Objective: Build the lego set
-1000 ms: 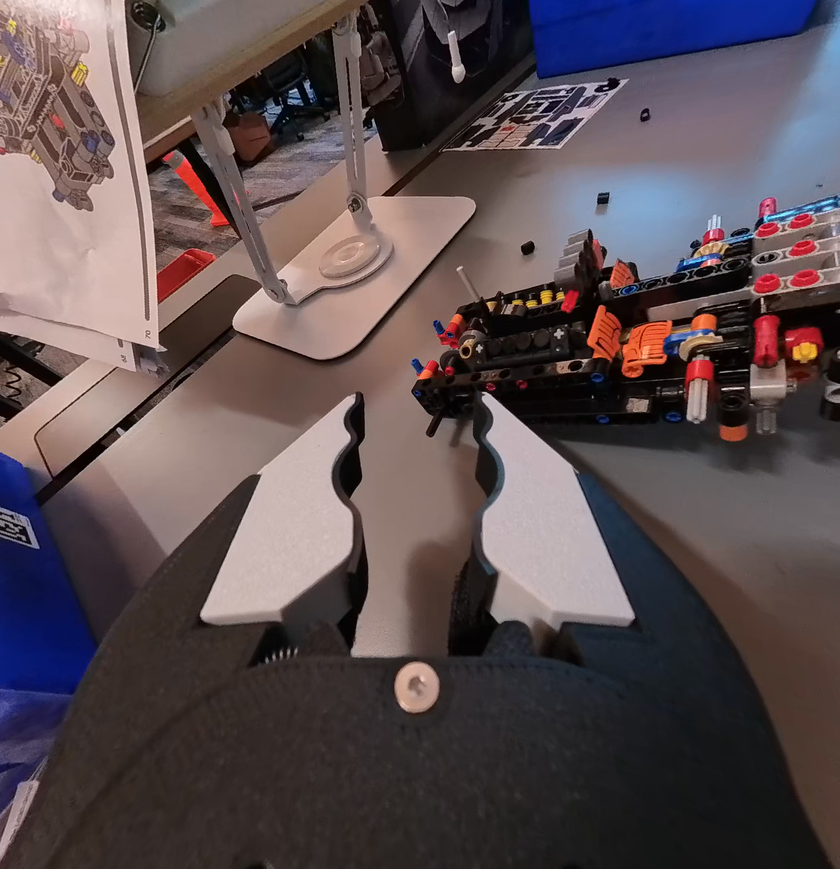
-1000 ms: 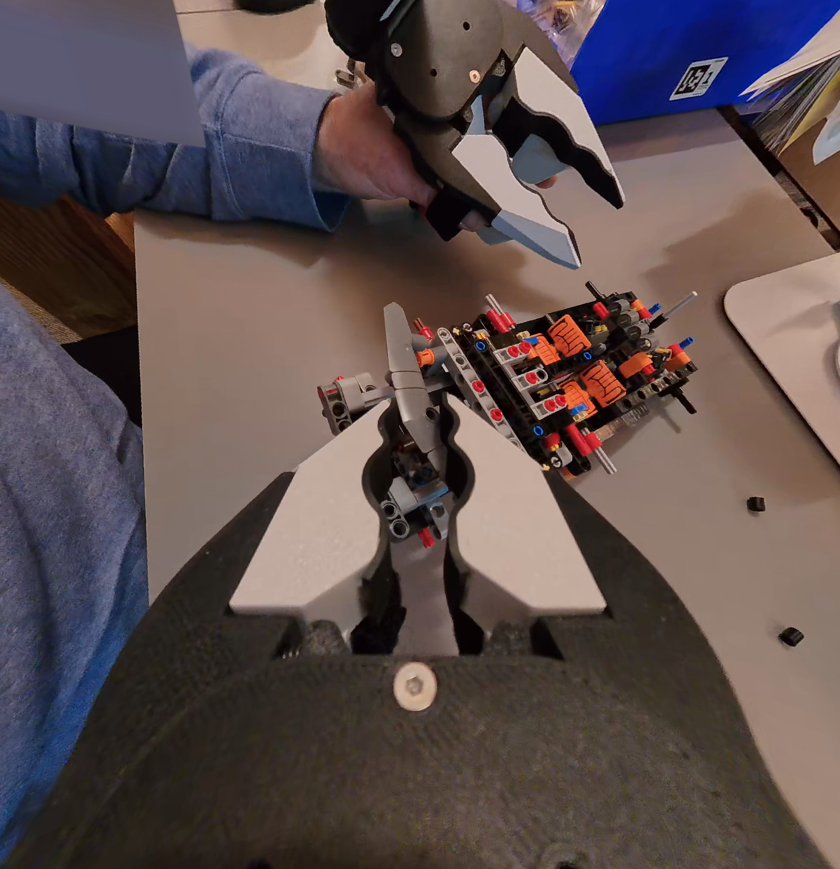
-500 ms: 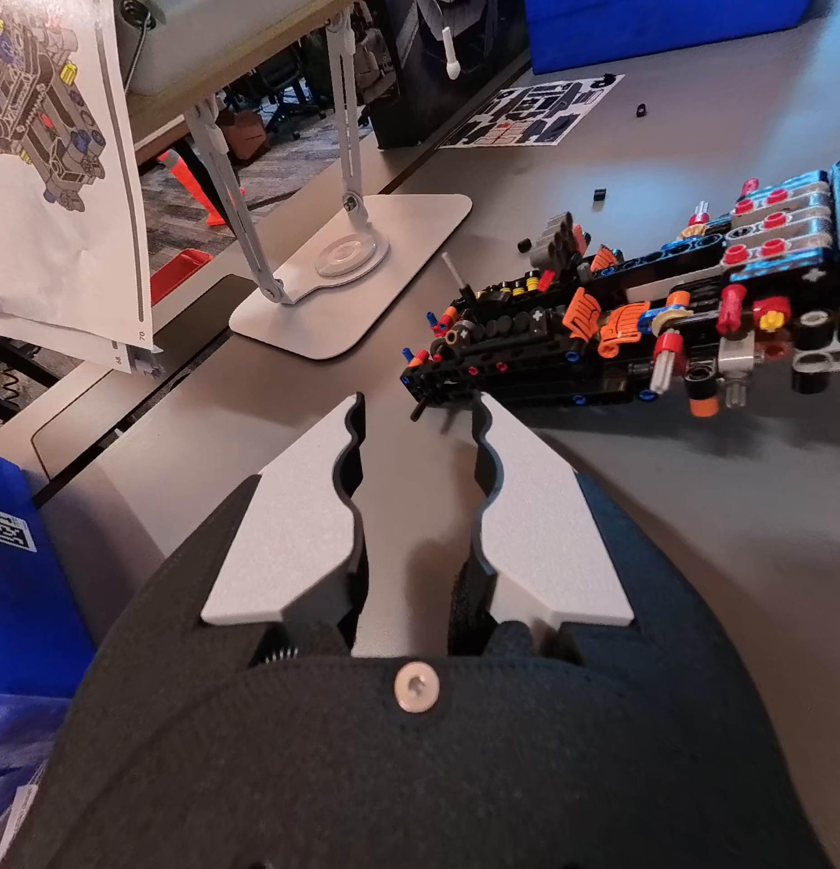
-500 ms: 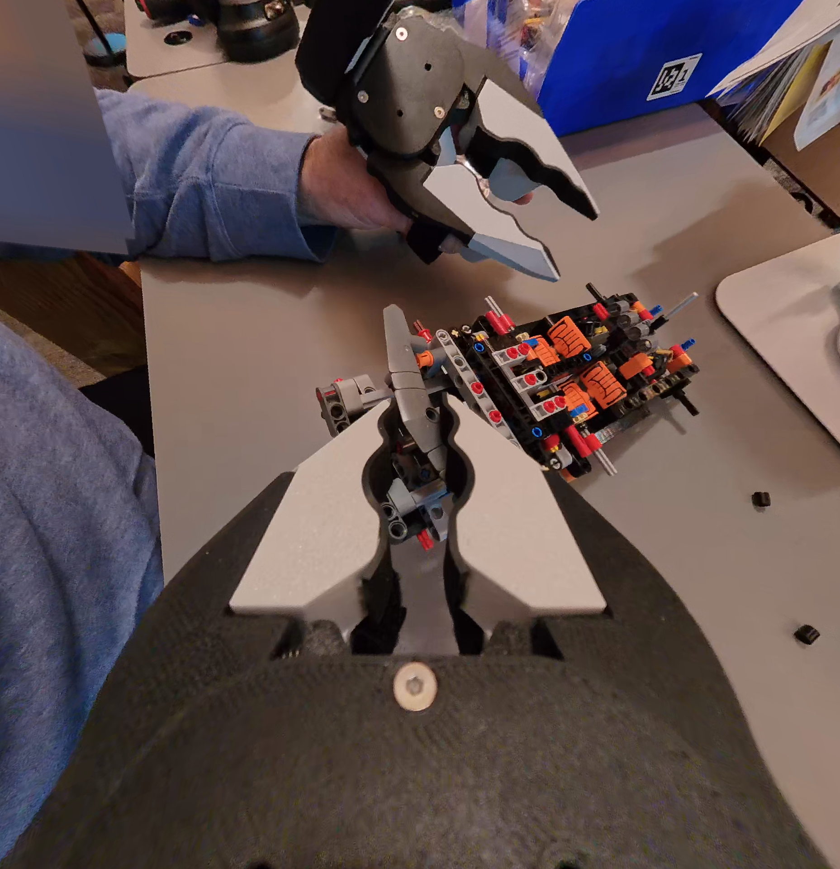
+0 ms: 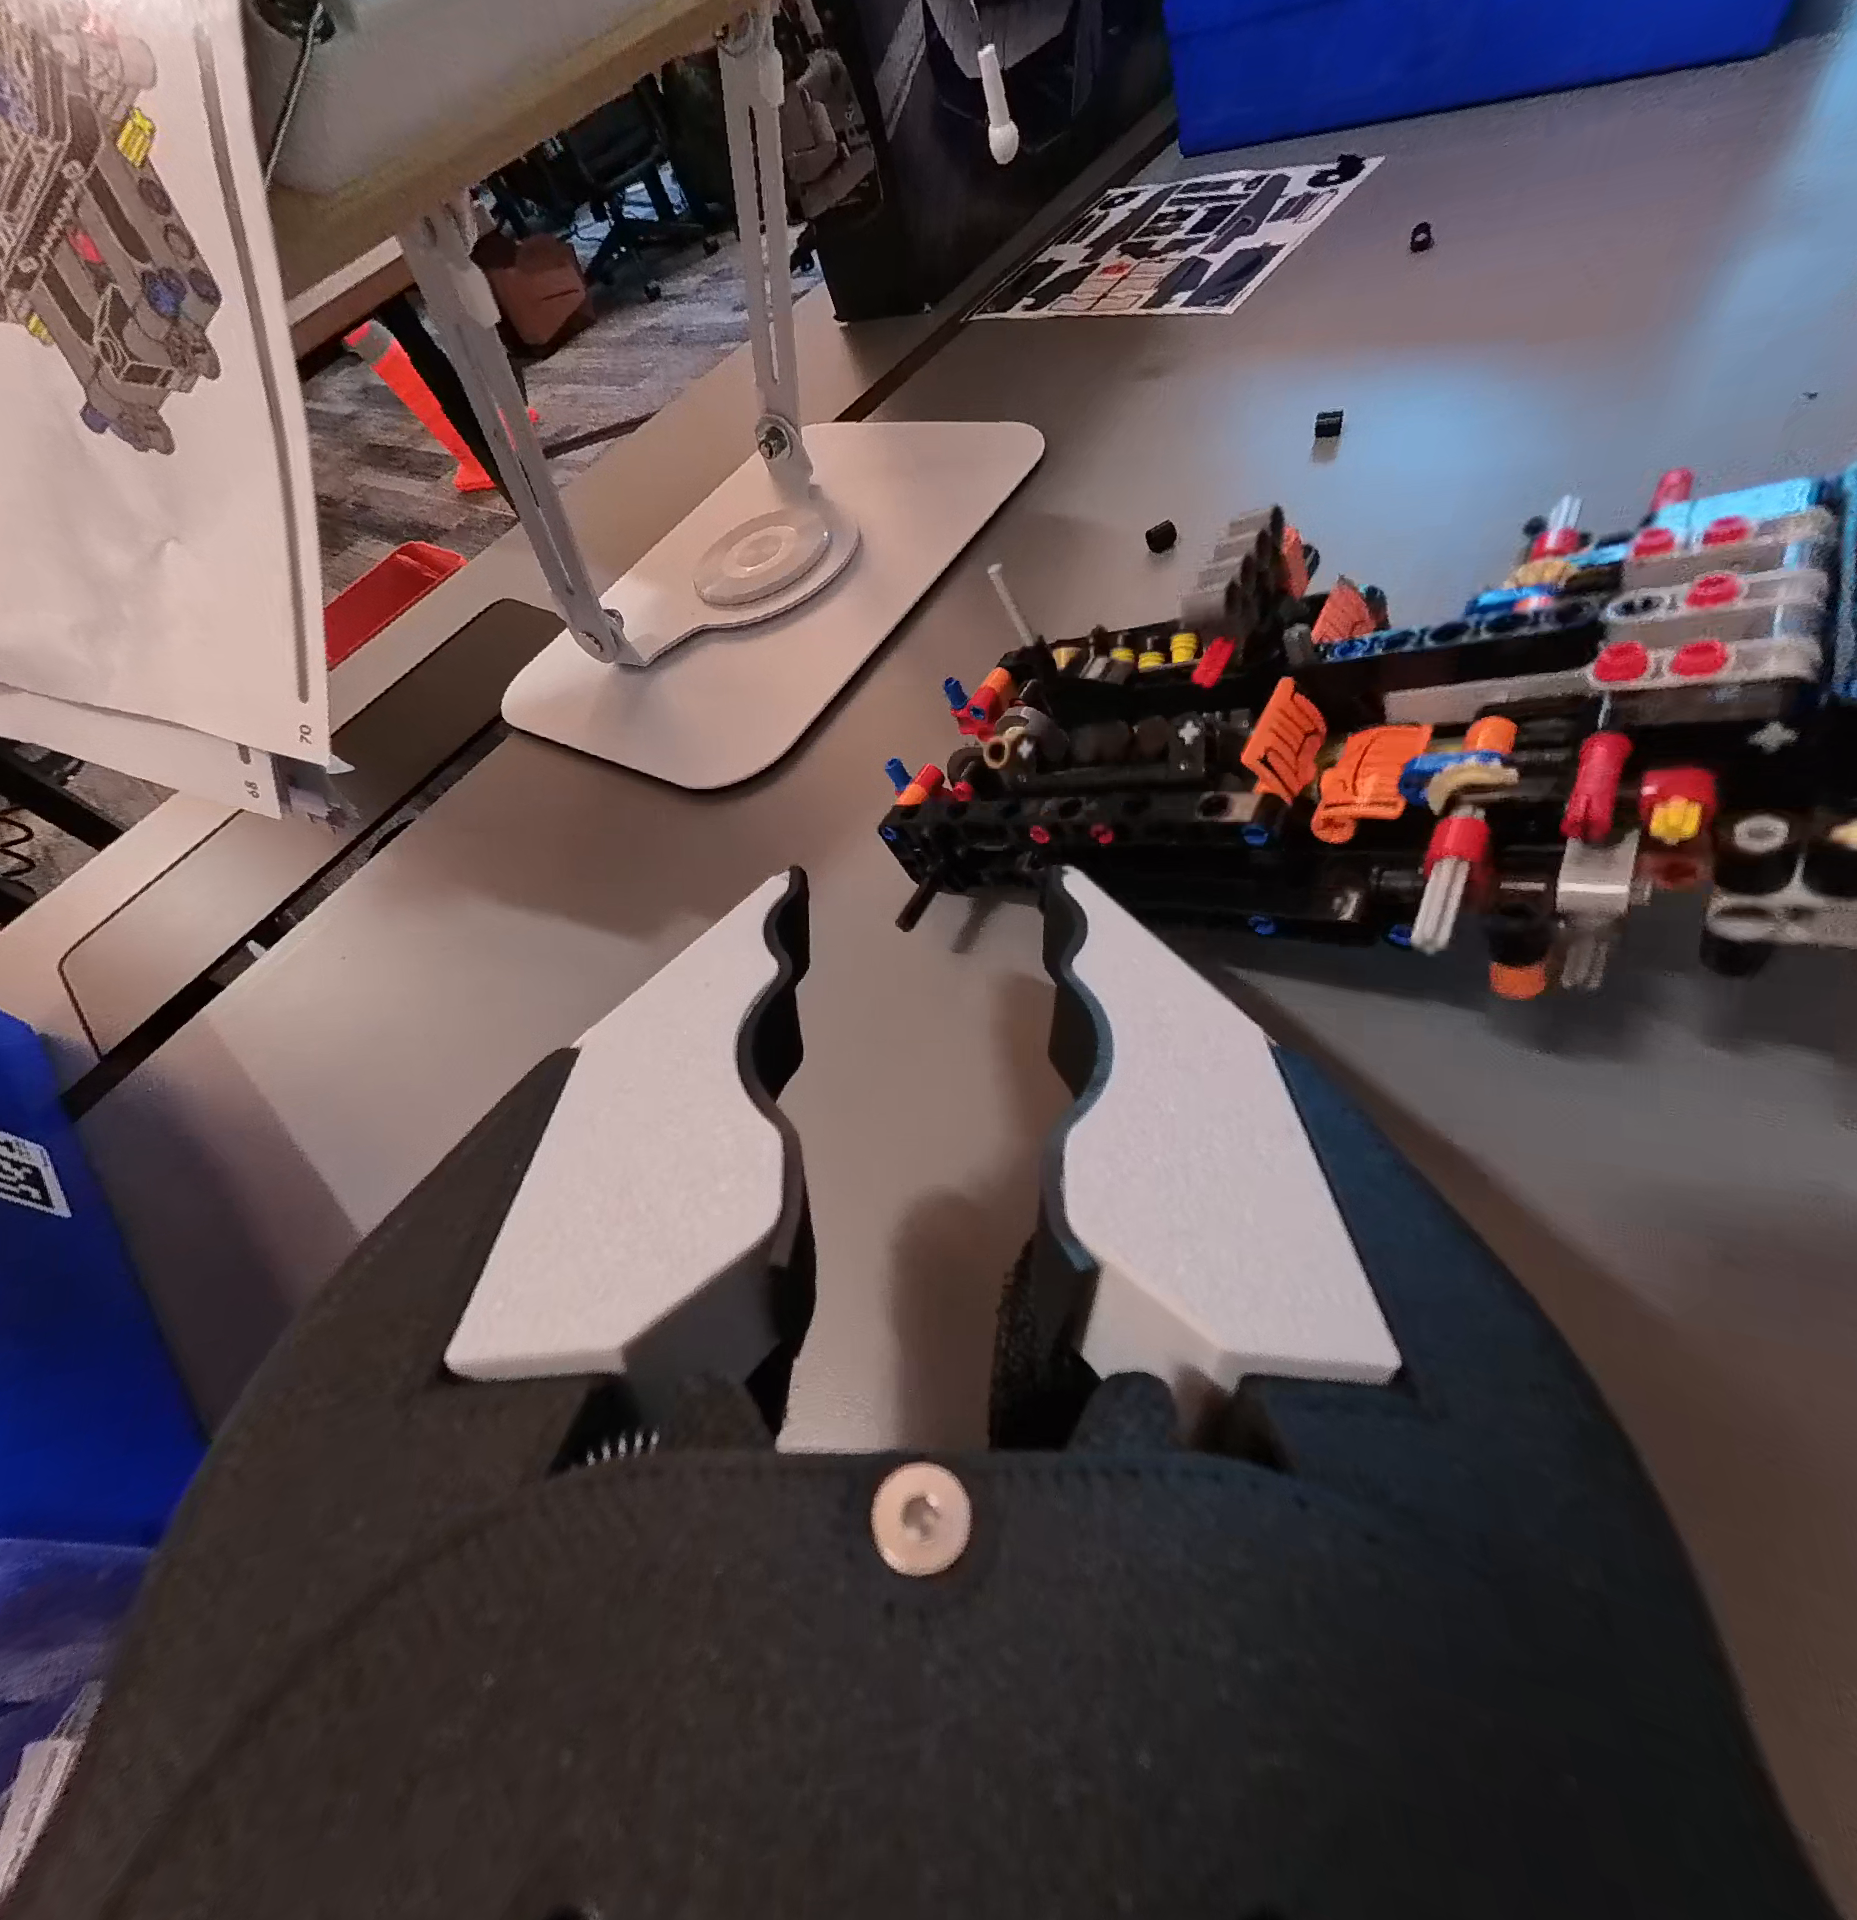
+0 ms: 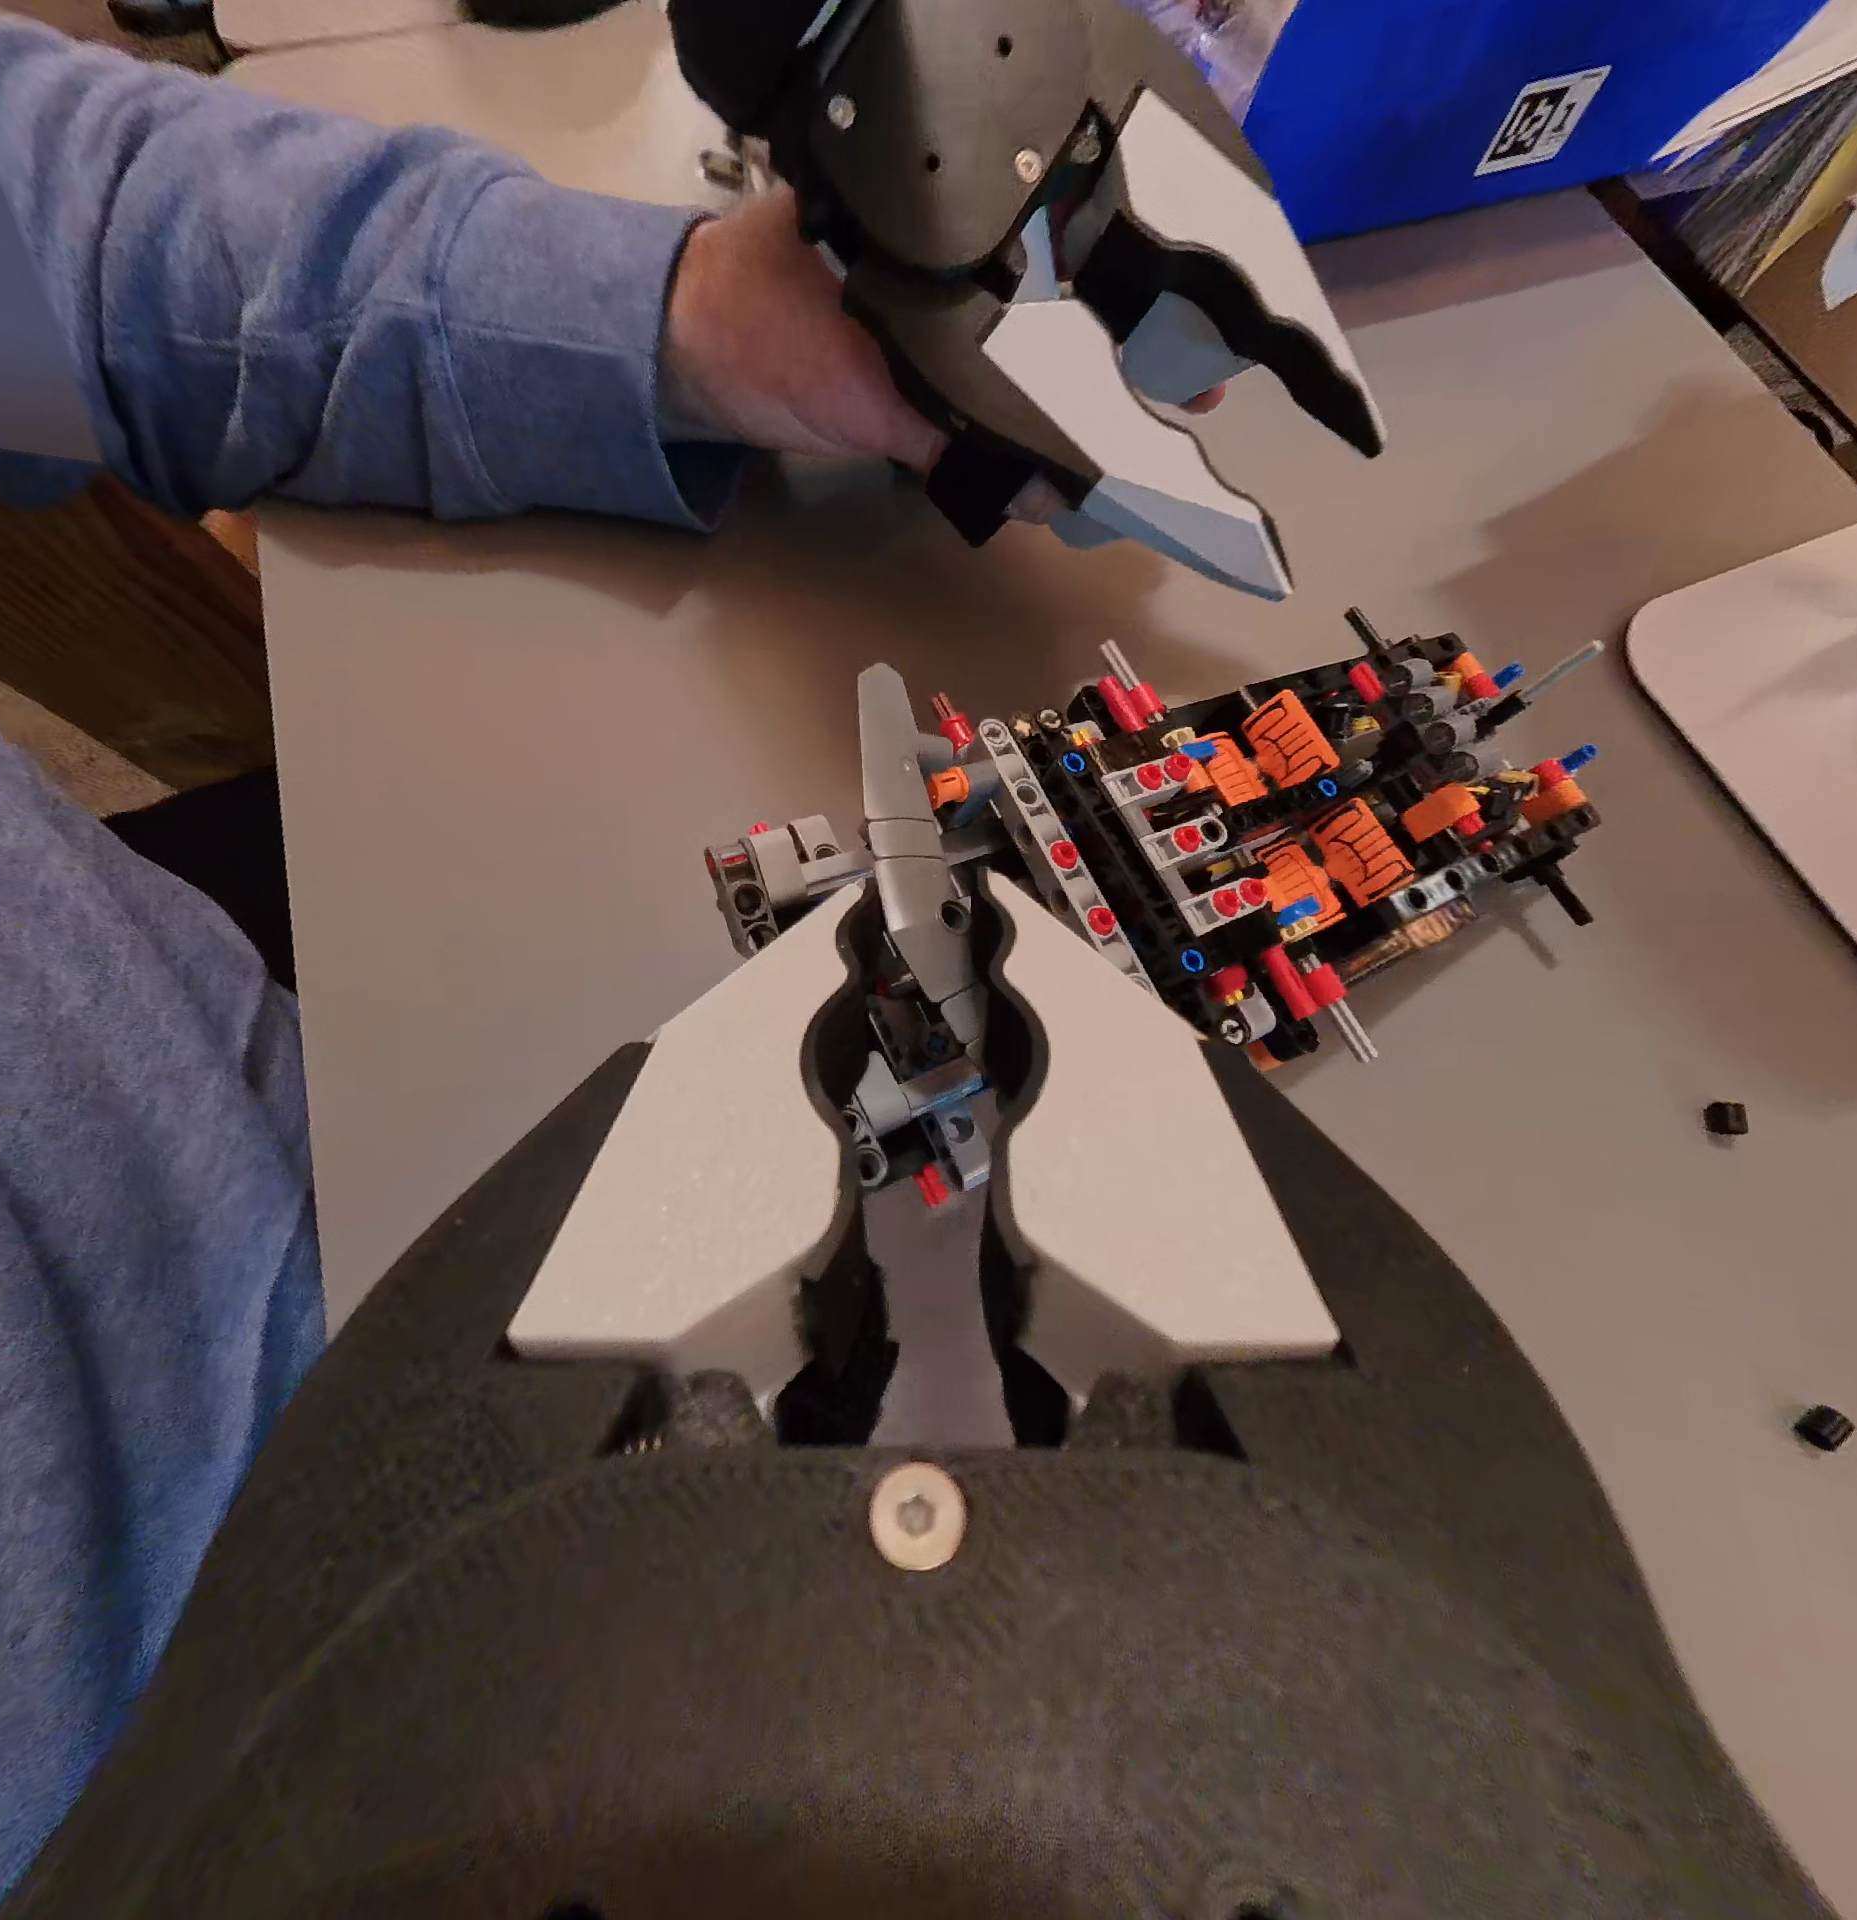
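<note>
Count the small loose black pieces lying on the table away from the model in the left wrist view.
3: one just beyond the model's near end, one farther back, one beside the sticker sheet. Others may be hidden.

bare table (image 6: 591, 727) left of lego model (image 6: 1298, 831) | stand base (image 6: 1776, 727) right

Background stuff on my surface (image 5: 1526, 1195): a white flat-based stand (image 5: 799, 623) sits off to the left, its two thin metal arms angling up. A printed sheet (image 5: 124, 416) hangs in the top left corner. Further back there's a sticker sheet (image 5: 1184, 244) lying flat near a blue bin (image 5: 1423, 73). On the floor beyond the edge I can see an orange cone (image 5: 425, 416).
</note>
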Tool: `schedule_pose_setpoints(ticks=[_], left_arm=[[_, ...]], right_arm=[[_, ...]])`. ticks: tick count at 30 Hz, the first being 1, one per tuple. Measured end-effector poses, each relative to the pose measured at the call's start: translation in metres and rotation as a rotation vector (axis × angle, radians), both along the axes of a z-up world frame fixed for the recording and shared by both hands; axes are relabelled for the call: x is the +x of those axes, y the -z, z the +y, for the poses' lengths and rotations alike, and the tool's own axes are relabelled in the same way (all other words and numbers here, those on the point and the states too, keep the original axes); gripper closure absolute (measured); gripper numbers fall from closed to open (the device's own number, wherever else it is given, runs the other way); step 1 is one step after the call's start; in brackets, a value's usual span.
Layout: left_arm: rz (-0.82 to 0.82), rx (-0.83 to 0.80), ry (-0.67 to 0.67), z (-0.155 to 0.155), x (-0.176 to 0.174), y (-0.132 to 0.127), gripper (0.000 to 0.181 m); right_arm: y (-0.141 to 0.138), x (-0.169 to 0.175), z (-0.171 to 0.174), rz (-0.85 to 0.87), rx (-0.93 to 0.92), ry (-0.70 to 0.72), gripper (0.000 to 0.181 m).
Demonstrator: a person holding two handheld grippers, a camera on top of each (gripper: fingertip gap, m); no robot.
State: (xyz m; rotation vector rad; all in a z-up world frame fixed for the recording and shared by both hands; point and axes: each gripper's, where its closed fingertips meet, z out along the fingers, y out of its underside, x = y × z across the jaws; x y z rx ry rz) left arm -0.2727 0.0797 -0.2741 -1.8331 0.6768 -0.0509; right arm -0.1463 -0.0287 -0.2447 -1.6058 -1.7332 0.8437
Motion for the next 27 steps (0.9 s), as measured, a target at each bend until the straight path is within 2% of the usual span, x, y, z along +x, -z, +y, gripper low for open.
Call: schedule_pose_setpoints(ticks=[10, 21, 27], left_arm=[[-0.001, -0.001, -0.007, 0.001, -0.002, 0.0, 0.138], [0.0, -0.002, -0.007, 0.001, -0.002, 0.0, 0.138], [-0.001, -0.003, -0.008, 0.002, -0.002, 0.001, 0.138]], right_arm=[[0.039, -0.024, -0.026, -0.069, 0.083, -0.025, 0.168], [0.058, -0.029, -0.029, -0.1, 0.15, -0.013, 0.167], [0.059, -0.03, -0.028, -0.077, 0.194, 0.012, 0.167]])
